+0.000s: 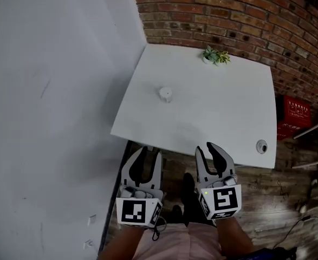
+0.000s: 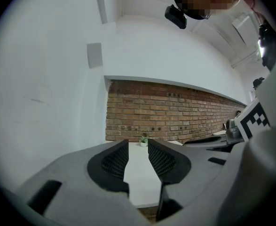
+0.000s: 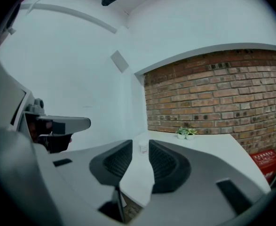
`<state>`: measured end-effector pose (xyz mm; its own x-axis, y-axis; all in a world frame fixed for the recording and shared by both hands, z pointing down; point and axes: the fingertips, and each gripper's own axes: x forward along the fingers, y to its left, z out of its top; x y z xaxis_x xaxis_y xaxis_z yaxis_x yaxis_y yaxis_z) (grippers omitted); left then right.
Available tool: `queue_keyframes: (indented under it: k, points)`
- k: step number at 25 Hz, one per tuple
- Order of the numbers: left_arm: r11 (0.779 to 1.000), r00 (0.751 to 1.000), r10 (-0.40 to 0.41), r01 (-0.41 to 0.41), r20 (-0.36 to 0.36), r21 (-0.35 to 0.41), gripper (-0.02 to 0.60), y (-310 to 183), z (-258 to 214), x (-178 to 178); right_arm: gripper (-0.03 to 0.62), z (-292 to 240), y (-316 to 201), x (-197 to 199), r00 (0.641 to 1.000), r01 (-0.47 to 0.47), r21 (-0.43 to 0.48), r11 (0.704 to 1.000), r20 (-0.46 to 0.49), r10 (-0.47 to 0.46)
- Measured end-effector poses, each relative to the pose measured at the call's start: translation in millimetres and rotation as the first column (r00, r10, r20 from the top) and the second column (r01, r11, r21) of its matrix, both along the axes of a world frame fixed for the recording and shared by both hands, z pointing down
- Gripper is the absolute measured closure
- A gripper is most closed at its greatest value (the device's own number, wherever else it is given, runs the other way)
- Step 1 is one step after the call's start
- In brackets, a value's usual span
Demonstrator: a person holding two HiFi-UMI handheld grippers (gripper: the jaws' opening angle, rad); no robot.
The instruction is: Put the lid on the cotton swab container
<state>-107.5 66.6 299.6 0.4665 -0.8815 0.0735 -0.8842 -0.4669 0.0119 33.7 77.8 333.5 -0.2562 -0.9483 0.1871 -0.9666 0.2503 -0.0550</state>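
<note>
The left gripper (image 1: 149,155) and right gripper (image 1: 207,150) hang side by side just off the near edge of the white table (image 1: 213,112), well apart from everything on it. The jaws of both stand apart, with nothing between them. The cotton swab container (image 1: 166,94) stands upright on the left part of the table. A small round object (image 1: 261,146) lies by the near right corner. A potted plant (image 1: 215,56) stands at the far edge, below the brick wall (image 1: 229,10).

Small white cotton swab container (image 1: 166,94), set upright left of centre on the white table (image 1: 213,118), small round lid (image 1: 261,146) laid flat by its near right corner
</note>
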Motion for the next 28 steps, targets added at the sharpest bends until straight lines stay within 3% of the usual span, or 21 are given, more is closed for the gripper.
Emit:
queue_keyframes:
  k: [6,17,28]
  points:
    - [1.0,1.0,-0.015,0.015,0.024,0.006,0.445,-44,-6,19,0.48,-2,-50,17,1.0,0.019,0.001,1.0,0.012,-0.019]
    - [0.996,0.999,-0.033,0.03,0.035,0.081,0.445,-100,-39,49,0.485,-39,-121,39,0.998,0.063,0.081,0.995,0.012,-0.065]
    - [0.997,0.998,-0.058,0.059,-0.004,0.059,0.445,-126,-37,40,0.485,-61,-157,38,0.997,0.076,0.13,0.989,0.003,-0.077]
